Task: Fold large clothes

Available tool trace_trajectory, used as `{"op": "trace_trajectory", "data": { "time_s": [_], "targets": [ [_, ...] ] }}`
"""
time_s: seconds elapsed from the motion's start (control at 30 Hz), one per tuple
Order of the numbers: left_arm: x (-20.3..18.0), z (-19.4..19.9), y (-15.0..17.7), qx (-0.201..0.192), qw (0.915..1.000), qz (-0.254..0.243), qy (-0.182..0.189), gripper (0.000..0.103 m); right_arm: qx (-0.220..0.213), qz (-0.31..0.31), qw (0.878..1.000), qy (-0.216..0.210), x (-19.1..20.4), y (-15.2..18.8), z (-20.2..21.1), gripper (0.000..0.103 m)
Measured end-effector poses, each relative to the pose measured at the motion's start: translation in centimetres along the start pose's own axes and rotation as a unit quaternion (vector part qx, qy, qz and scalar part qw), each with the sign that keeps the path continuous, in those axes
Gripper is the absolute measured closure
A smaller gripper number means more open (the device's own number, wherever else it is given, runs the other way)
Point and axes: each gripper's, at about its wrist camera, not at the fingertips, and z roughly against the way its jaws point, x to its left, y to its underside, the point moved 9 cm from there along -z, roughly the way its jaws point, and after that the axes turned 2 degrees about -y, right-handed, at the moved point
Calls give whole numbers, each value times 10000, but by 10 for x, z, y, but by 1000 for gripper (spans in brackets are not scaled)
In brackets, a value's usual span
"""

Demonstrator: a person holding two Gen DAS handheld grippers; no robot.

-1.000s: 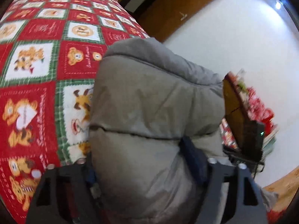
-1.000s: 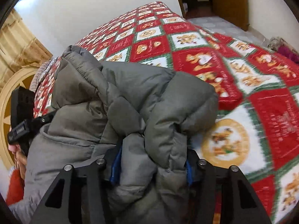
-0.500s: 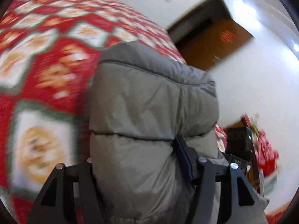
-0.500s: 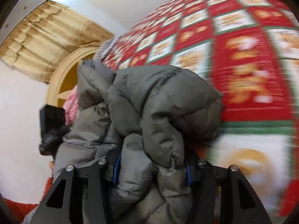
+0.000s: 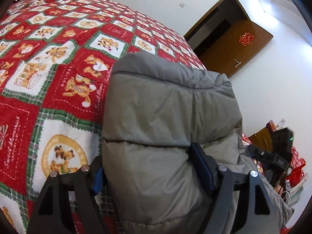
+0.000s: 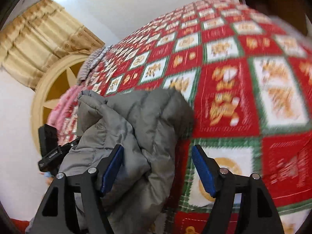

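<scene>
The grey padded jacket (image 5: pixel 167 128) is found bunched above the red teddy-bear bedspread (image 5: pixel 50 89), a thick fold of it clenched between the blue pads of the left gripper (image 5: pixel 154 167); the right gripper (image 6: pixel 157 167) is seen released, its pads spread wide, with the jacket lying against the left pad only and the right pad clear over the bedspread. The step in hand is judged to be the laying down of a fold, one side let go. A fresh grasp by the right gripper, or a lowering and release by the left, is judged to be called for next.
</scene>
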Motion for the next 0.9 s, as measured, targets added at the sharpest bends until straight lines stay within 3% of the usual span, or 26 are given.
{"op": "trace_trajectory", "data": {
  "time_s": [0.1,0.3,0.37,0.43,0.5,0.57,0.6,0.67,0.7,0.9],
  "targets": [
    [0,0,-2,-34,9999,-92,-64,24,60,263,9993,268,13,-19,-1,29],
    [0,-6,-5,-104,9997,-142,-192,23,1002,344,9927,570,27,-11,-64,25],
    [3,-4,-5,-153,9996,-119,-212,23,815,585,9939,467,41,-9,-68,37],
    [6,-1,-5,-223,9997,-43,-134,23,573,709,9957,-179,62,-12,-61,66],
    [7,1,-5,-311,9995,27,-25,22,465,265,9901,-1298,70,-14,-56,72],
    [6,1,-5,-402,9992,53,4,22,577,-947,9664,-2321,44,-9,-70,73],
    [5,0,-5,-434,9990,58,8,22,650,-1339,9548,-2574,31,-2,-80,75],
    [3,-4,-6,-434,9990,22,-54,21,742,-1988,9320,-2939,9,16,-99,84],
    [3,-7,-7,-418,9990,-14,-130,18,654,-2060,9282,-3029,4,16,-99,87],
    [2,-17,-9,-292,9979,-258,-515,10,678,-1860,9385,-2830,-3,14,-87,86]
  ]
}}
